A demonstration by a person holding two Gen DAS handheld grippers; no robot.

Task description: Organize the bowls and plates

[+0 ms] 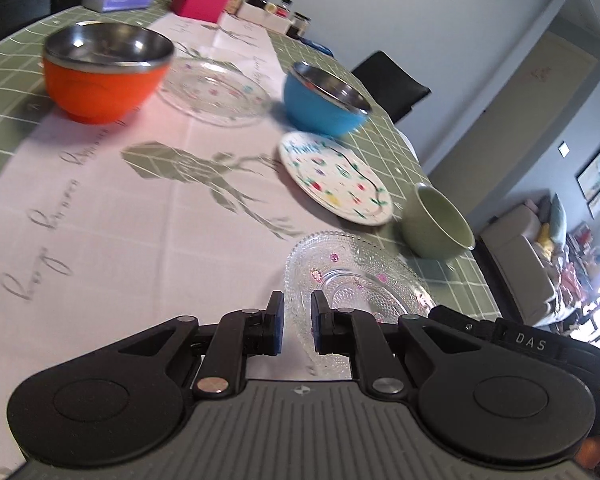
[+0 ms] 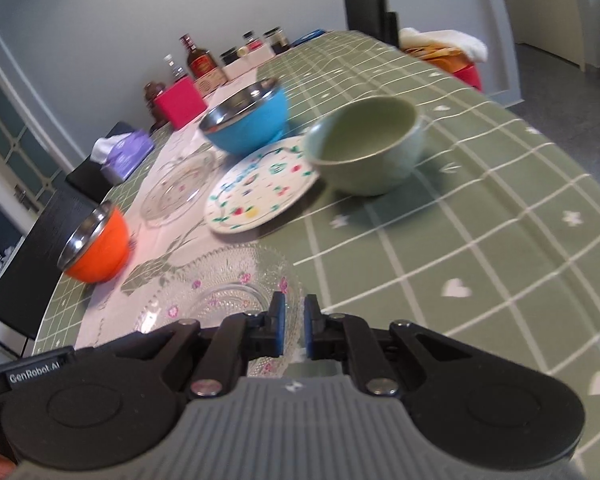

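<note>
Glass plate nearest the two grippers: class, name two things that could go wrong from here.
1. Both the left gripper and right gripper appear shut on opposite rims of the glass plate; uneven pulling could crack it or let it slip.
2. The green bowl and floral plate sit close by; a swing of the plate might knock them.
</note>
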